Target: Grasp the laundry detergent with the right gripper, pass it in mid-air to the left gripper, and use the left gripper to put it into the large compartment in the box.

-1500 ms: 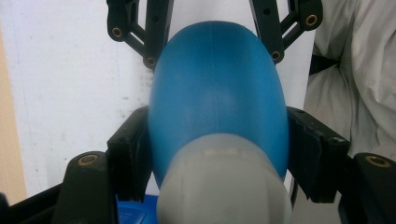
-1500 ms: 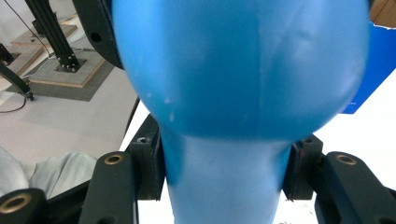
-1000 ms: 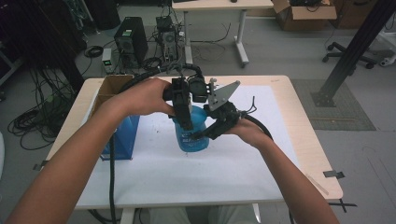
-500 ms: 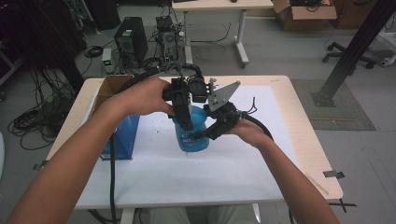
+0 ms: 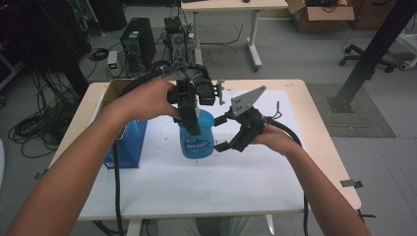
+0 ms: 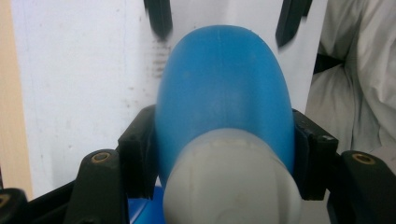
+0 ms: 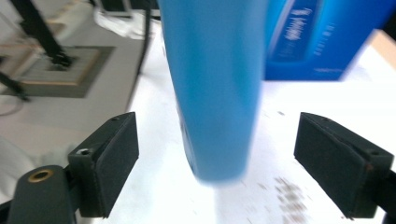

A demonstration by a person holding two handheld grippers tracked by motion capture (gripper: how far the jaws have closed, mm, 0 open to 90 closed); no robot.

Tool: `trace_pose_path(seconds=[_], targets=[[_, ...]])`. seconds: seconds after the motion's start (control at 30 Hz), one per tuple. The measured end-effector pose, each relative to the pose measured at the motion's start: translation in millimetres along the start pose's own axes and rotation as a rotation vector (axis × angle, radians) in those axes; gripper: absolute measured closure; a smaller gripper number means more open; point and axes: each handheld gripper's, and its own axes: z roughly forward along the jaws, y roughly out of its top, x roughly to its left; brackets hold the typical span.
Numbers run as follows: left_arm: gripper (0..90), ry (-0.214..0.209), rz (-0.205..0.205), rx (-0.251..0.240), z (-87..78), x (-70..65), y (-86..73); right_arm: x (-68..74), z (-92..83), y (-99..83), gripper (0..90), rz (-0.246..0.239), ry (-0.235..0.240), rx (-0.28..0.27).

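Between right gripper (image 7: 212, 172) pads at 12 o'clock: blue bottle (image 7: 212, 88), untouched, jaws just opened; left gripper (image 6: 224, 154) clamping its shoulders.

Bottle (image 5: 196, 139): blue plastic, pale grey cap, white lettering on the label. Upright on the white sheet at mid-desk, gripped at the neck from above.

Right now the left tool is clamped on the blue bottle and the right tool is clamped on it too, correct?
Not quite. The left tool is clamped on the blue bottle, but the right tool has just been opening: the right gripper view shows its pads standing clear of the bottle on both sides.
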Motion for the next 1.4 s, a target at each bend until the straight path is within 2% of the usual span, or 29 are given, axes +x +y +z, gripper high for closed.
trace_pose_path(seconds=[0.1, 0.23, 0.43, 0.53, 0.73, 1.0, 1.1, 1.23, 1.4], targets=[[37.9, 0.012, -0.030, 0.007, -2.8, 2.5, -3.1, 1.1, -15.7, -9.3, 9.8, 0.014, -0.073, 0.015], [37.9, 0.037, -0.085, 0.019, -8.9, 6.9, -6.1, 2.9, -34.7, -15.7, 8.9, 0.019, -0.126, 0.058], [37.9, 0.078, -0.168, 0.030, -18.8, 15.3, -11.8, 7.4, -59.8, -18.9, 7.1, 0.014, -0.201, 0.145], [37.9, 0.091, -0.210, 0.040, -23.7, 19.2, -14.6, 10.1, -73.4, -21.1, 7.2, 0.024, -0.225, 0.171], [37.9, 0.116, -0.327, 0.035, -34.0, 28.2, -21.4, 15.7, -98.9, -29.0, 6.4, 0.038, -0.288, 0.262], [37.9, 0.162, -0.455, 0.022, -51.8, 40.9, -29.3, 23.5, -125.6, -38.7, 6.3, 0.057, -0.334, 0.341], [37.9, 0.163, -0.497, 0.020, -57.4, 44.6, -31.4, 25.3, -131.4, -41.0, 6.3, 0.061, -0.333, 0.344], [37.9, 0.150, -0.576, 0.013, -66.1, 50.2, -35.2, 25.4, -137.0, -42.1, 6.3, 0.064, -0.339, 0.367], [37.9, 0.174, -0.657, 0.022, -74.5, 55.3, -40.9, 24.9, -141.4, -40.7, 6.5, 0.060, -0.345, 0.400]])
